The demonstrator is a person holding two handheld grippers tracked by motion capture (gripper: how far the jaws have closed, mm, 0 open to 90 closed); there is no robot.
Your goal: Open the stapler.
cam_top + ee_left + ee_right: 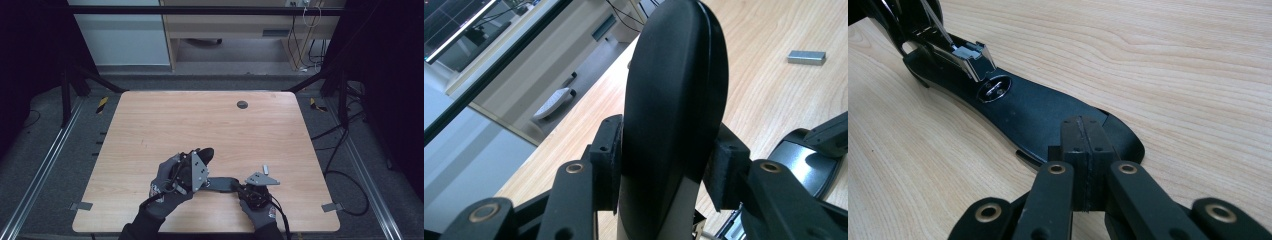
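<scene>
I am working a black stapler at the near edge of the wooden table, a two-jaw tool in each hand. The stapler is hinged open: its flat base lies on the wood with its long axis running left to right between my hands, and its top arm stands swung up at the left end.

My left gripper has that raised arm between its pads — the jaws stand fairly wide and press the arm's two sides, so it is gripped across its width. My right gripper has its jaws closed together, with nothing between them; the shut tips bear down on the free right end of the base, pinning it to the table.

A small block of staples lies loose on the wood just beyond my right hand, the nearer hand to it. The staple channel sits exposed near the hinge, to the left of that block — so I judge the next move to be carrying the staples leftward along the base's axis.
</scene>
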